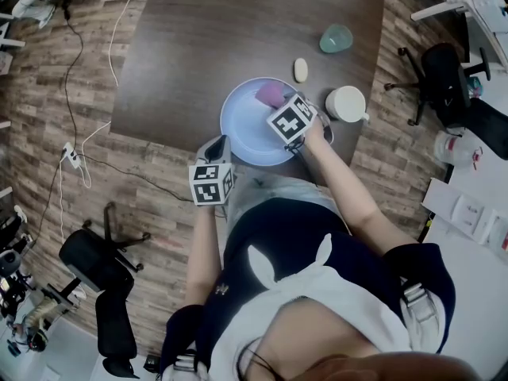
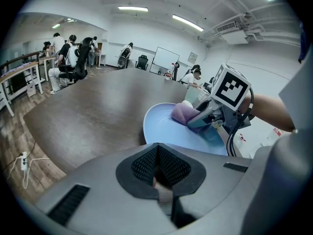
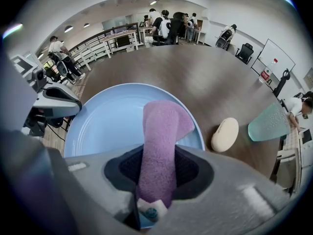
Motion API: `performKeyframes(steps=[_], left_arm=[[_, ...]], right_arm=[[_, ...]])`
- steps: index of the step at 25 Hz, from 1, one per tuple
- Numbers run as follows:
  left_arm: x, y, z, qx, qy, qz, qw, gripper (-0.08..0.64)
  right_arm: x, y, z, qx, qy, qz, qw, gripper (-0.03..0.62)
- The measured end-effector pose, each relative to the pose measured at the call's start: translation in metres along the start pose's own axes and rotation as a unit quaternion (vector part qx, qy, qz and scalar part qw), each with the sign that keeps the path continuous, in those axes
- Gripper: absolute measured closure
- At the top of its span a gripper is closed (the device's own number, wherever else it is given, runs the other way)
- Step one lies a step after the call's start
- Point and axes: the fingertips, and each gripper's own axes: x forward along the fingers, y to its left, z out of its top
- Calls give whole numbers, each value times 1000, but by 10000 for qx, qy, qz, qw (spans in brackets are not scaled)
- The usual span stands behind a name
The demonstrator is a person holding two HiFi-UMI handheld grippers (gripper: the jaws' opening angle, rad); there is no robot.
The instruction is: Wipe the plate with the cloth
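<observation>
A light blue plate (image 1: 248, 133) lies near the front edge of the dark wooden table (image 1: 206, 38). My right gripper (image 1: 279, 106) points steeply down over the plate's far right part. It is shut on a purple cloth (image 3: 164, 131), whose free end lies on the plate (image 3: 102, 119). In the left gripper view the cloth (image 2: 183, 113) shows under the right gripper (image 2: 204, 118). My left gripper (image 1: 216, 151) sits at the plate's near left rim (image 2: 149, 126), apart from it. Its jaws (image 2: 157, 168) look shut with nothing of the task between them.
A cream oval object (image 1: 301, 70) lies just beyond the plate. A white mug (image 1: 346, 103) stands to the plate's right and a teal cup (image 1: 336, 38) farther back. Office chairs (image 1: 99, 260) and cables (image 1: 75, 157) are on the floor around the table.
</observation>
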Motion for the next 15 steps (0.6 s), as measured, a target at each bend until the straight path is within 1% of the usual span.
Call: performKeyframes(steps=[9, 15], left_arm=[[0, -1, 0, -12, -3, -23, 10000, 555], [0, -1, 0, -22, -32, -29, 10000, 555]], right_arm=[[-1, 3, -4, 148, 35, 104, 9998, 459], [-2, 13, -3, 193, -10, 277, 9994, 458]])
